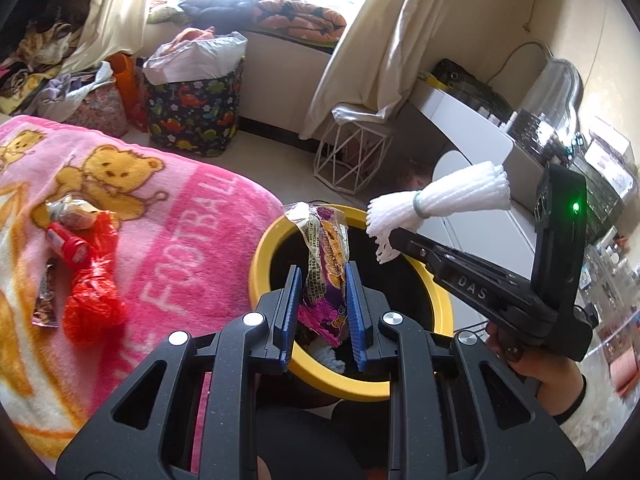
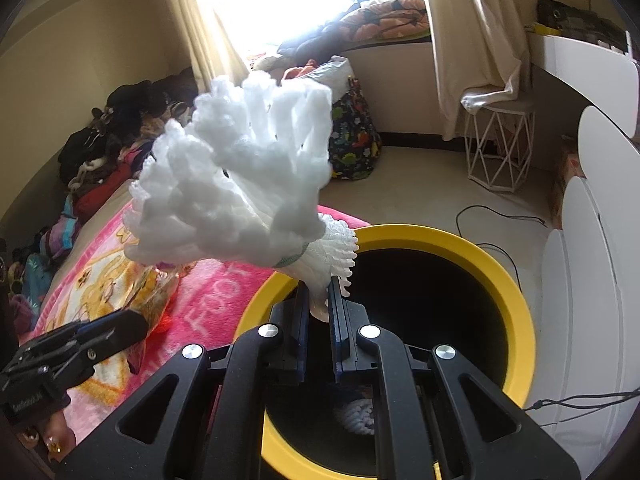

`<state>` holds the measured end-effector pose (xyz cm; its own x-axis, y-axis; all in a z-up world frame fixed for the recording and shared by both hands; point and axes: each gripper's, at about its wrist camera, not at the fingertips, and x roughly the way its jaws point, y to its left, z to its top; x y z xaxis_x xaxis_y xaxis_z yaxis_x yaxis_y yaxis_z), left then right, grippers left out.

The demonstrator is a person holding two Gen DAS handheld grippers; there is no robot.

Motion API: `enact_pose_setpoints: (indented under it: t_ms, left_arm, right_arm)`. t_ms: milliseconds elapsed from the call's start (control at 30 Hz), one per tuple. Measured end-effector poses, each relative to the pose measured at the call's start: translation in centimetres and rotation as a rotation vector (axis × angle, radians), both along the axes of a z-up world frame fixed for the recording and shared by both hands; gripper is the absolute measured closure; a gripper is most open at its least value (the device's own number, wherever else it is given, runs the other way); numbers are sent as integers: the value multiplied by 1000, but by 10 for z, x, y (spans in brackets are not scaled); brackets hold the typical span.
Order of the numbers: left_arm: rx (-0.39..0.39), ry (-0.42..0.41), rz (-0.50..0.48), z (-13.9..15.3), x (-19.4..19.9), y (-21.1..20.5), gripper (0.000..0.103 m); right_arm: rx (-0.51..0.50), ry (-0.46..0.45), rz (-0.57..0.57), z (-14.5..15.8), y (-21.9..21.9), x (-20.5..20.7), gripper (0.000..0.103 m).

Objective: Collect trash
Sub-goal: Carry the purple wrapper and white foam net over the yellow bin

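Note:
My left gripper (image 1: 322, 276) is shut on a purple and yellow snack wrapper (image 1: 326, 264) and holds it over the near rim of the yellow-rimmed black bin (image 1: 440, 300). My right gripper (image 2: 319, 286) is shut on a bundle of white foam netting (image 2: 236, 184) and holds it above the bin (image 2: 516, 300); the bundle also shows in the left wrist view (image 1: 440, 200). A white foam piece (image 2: 358, 416) lies inside the bin. A crumpled red plastic bag (image 1: 94, 300), a red-capped tube (image 1: 66, 246) and other wrappers (image 1: 46, 300) lie on the pink blanket (image 1: 192, 240).
The bin stands between the bed and a white scalloped cabinet (image 2: 592, 240). A white wire stool (image 1: 352, 156) and a dinosaur-print bag (image 1: 196, 112) stand on the floor by the window. A black cable (image 2: 500, 216) runs across the floor. Clothes pile along the bed's far side (image 2: 100, 168).

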<state>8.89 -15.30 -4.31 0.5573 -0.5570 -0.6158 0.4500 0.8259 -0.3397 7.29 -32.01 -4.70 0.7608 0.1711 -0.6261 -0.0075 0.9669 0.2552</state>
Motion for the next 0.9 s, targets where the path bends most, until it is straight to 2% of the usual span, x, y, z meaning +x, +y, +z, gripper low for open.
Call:
enact_pose_setpoints:
  t_ms: [400,900]
  left_arm:
    - [27,22,-60,-13,3,-30,87]
    - [62,93,-98,-42,17,-57,87]
  right_arm:
    - [28,26,-70,-11,-26,0,94]
    - [66,92,-121,-33,-59,3,94]
